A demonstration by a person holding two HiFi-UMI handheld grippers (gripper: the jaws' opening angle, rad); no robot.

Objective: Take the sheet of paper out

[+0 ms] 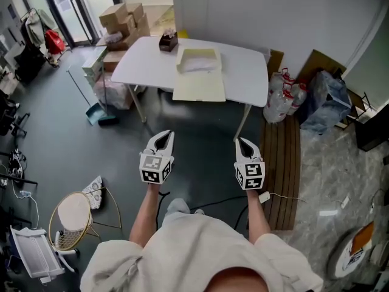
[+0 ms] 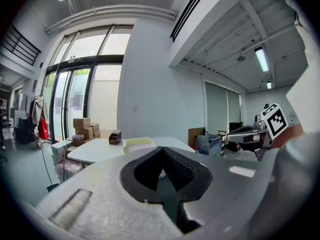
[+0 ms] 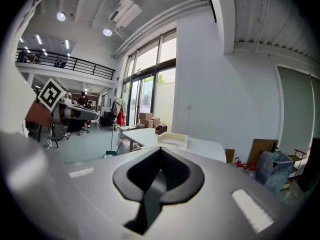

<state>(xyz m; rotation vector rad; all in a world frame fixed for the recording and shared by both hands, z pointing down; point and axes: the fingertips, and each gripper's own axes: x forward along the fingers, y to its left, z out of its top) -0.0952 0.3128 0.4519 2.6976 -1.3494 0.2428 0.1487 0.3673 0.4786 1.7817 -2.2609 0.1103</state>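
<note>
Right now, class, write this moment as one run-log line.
left gripper: shut, empty | right gripper: shut, empty | table: ahead, not reached | open box: on table, untouched

I am pointing my left gripper (image 2: 162, 149), jaws together and empty, toward the white table (image 2: 95, 152) carrying a pale tray (image 2: 137, 143), with my right gripper (image 2: 231, 132) hovering at right.

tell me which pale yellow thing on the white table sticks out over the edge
The flat pale yellow board overhangs the near edge; the shallow pale yellow box behind it sits wholly on the table.
</note>
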